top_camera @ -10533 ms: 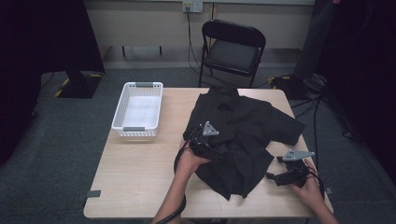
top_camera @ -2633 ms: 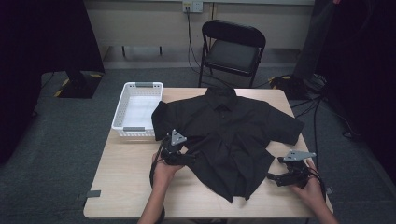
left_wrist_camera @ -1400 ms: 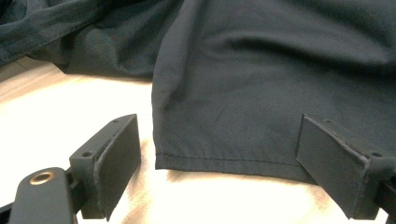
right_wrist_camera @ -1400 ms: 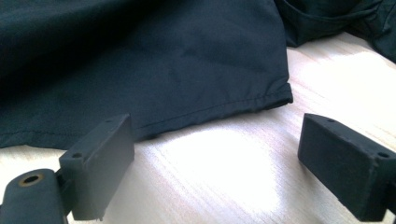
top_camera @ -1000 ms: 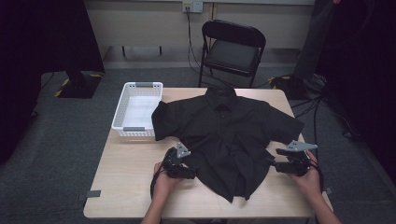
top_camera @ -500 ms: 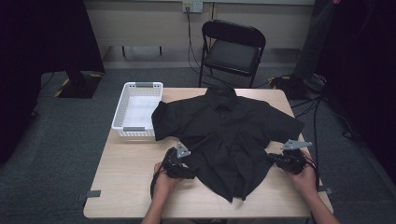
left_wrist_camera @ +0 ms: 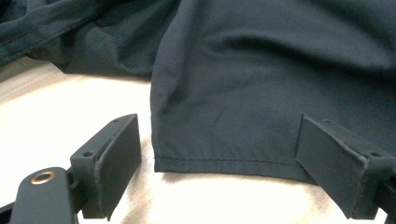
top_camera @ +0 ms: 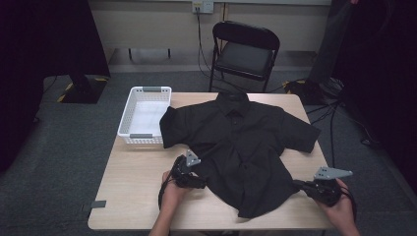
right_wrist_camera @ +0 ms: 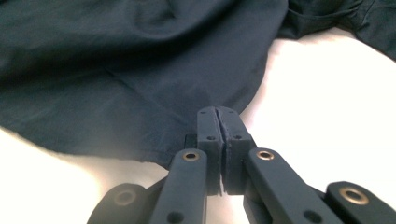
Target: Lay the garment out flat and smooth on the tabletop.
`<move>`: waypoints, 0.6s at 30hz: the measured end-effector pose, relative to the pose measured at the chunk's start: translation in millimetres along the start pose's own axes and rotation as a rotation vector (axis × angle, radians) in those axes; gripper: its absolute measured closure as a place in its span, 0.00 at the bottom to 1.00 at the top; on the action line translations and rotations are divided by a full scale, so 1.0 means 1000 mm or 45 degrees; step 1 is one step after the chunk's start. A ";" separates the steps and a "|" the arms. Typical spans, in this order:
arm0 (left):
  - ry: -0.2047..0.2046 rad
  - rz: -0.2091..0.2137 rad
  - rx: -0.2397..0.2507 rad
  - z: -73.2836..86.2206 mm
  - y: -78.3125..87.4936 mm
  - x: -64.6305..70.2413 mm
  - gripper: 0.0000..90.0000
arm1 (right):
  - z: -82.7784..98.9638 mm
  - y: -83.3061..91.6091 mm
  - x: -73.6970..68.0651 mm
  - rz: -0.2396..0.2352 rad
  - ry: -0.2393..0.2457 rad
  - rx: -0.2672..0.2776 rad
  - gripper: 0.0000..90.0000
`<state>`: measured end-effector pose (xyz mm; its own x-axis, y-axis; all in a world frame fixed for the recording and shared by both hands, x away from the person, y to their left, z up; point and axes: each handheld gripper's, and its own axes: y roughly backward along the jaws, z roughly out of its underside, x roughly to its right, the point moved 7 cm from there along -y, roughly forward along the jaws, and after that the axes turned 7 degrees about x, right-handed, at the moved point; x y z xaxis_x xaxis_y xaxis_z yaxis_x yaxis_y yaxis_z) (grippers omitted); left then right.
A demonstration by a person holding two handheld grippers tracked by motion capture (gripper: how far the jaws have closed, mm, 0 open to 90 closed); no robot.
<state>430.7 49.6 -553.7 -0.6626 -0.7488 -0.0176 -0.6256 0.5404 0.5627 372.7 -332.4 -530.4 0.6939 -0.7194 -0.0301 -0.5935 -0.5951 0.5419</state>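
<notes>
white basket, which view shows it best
The high view: the white basket sits whole at the table's far left edge, its right side touching the black shirt's sleeve. The left gripper view and right gripper view look along their jaws at shirt fabric and tabletop instead.

No writing, label, brand, number or sign can be read in any view.
</notes>
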 end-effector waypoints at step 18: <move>0.000 0.000 0.000 0.000 0.000 0.000 0.15 | 0.012 0.020 -0.018 0.072 0.011 0.058 0.48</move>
<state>430.7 49.5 -553.8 -0.6626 -0.7487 -0.0175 -0.6256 0.5405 0.5626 343.5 -336.1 -529.5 0.6622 -0.7493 0.0071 -0.6497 -0.5694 0.5037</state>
